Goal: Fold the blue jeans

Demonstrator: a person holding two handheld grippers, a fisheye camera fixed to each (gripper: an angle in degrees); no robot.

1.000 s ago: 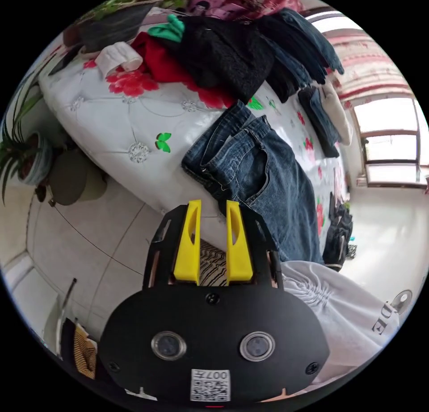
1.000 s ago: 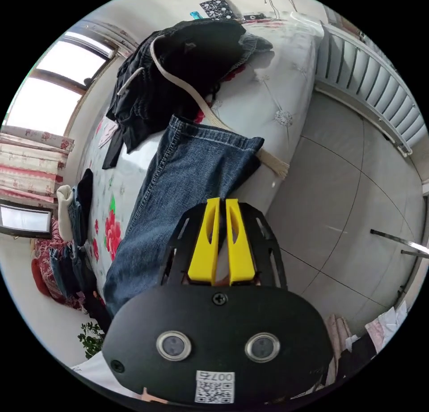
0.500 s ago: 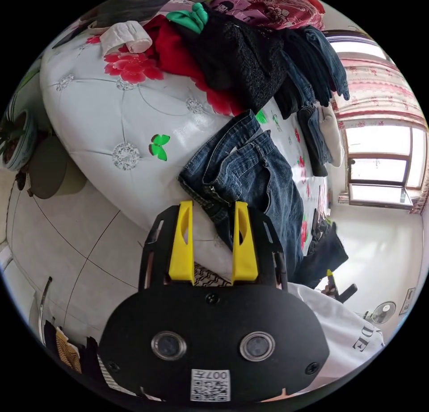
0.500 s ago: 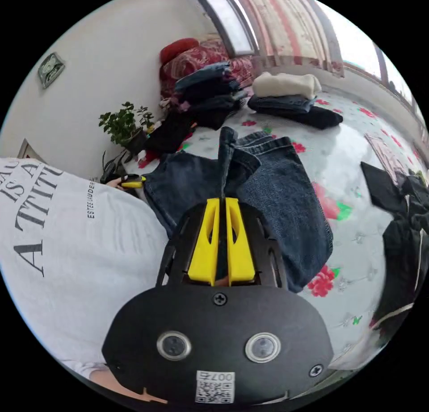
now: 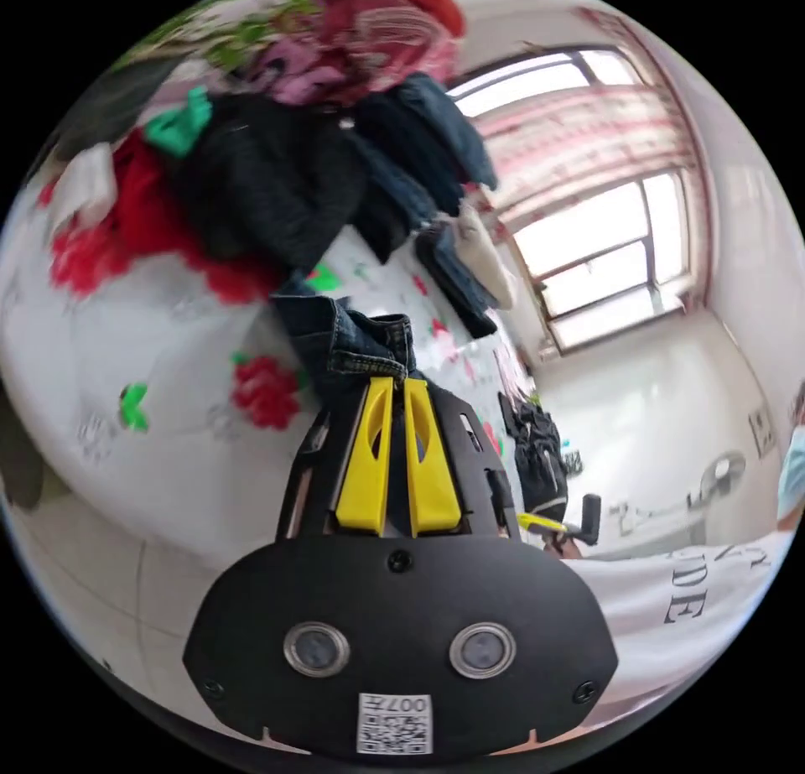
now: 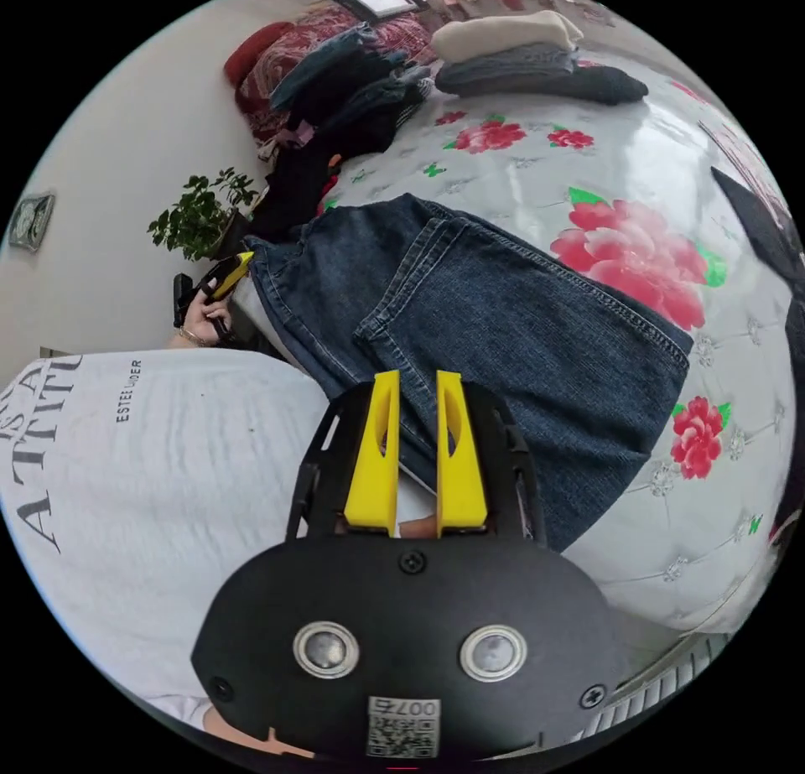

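**Left jaws clamped on jeans, right jaws let go**

Jaws on the left gripper (image 5: 397, 381) are pressed together on a bunched denim edge of the blue jeans (image 6: 503, 321); half a second ago they stood apart just short of the waistband. Jaws on the right gripper (image 6: 417, 376) now stand apart with nothing between them; half a second ago they pinched a raised ridge of denim.

Reading: right side has laid its fold down, left side has just picked up its end. The jeans lie doubled over on the bed (image 6: 537, 170), at the edge nearest the person's white shirt (image 6: 142, 472). First fold looks done; another fold probably comes next.

Materials: jeans are heavy dark-wash denim, pale stitched seams, layers sitting flat with one clean folded edge. Bed cover is glossy white, tufted, printed with red flowers. Beyond the jeans, toward the window, a neat folded stack (image 6: 528, 57) with a cream piece on top; a looser dark pile (image 6: 352, 95) toward the wall. Left gripper view is motion-blurred.
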